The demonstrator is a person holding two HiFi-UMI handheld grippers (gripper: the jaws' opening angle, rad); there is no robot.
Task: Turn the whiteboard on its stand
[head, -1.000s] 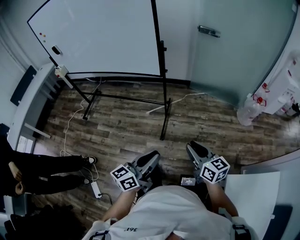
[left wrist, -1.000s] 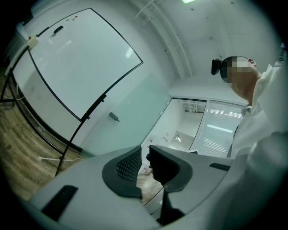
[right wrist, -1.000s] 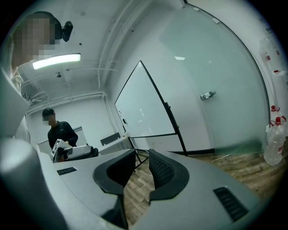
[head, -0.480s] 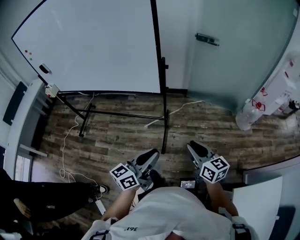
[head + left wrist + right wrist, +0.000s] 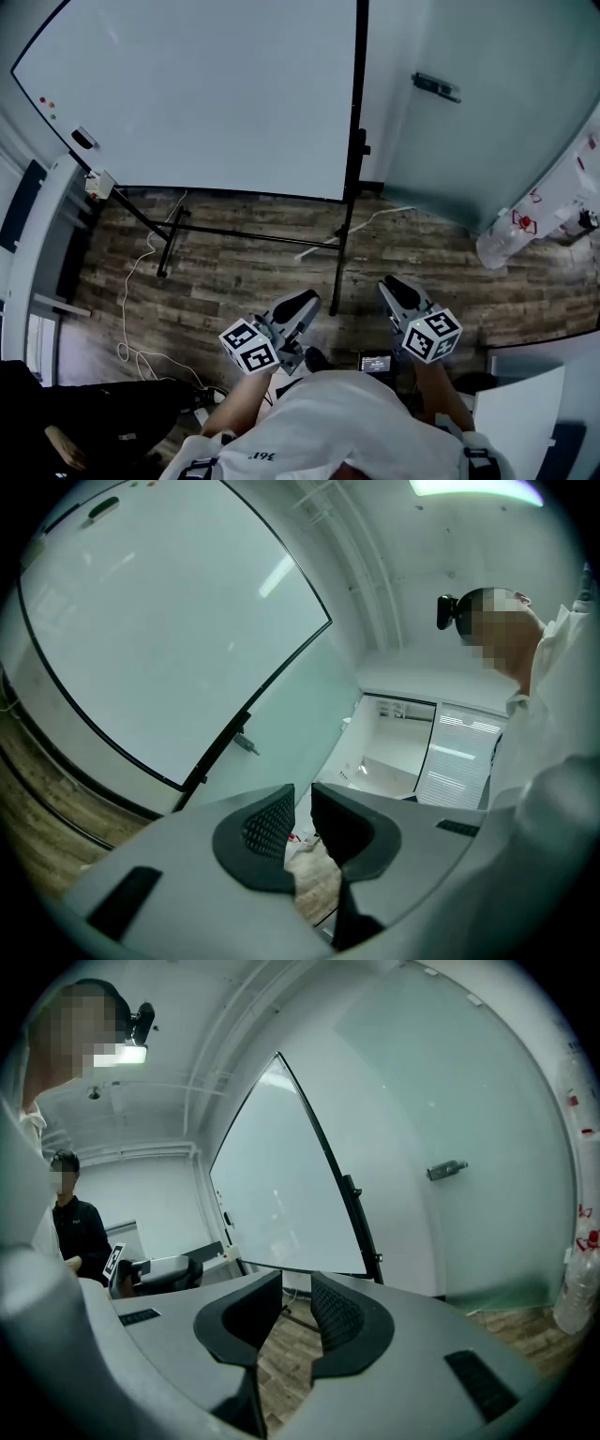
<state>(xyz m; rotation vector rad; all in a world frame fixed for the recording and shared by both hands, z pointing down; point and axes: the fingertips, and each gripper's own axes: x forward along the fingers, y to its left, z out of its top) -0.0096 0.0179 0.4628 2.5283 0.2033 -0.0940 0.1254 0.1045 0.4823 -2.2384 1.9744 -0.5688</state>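
The left gripper (image 5: 300, 304) and right gripper (image 5: 395, 285) jaws are a little apart, empty. The whiteboard (image 5: 206, 94) is well ahead; walk closer first.

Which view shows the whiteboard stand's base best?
Head view: the stand's base, both feet and crossbar, is unobstructed. Left gripper view shows only the whiteboard; right gripper view shows the upright post, base mostly behind its jaws.

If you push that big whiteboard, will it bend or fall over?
The whiteboard looks like a flat framed panel, so it is probably stiff, not bendy. It is large and sits high on a thin black stand, so a hard shove might wobble or tip it.
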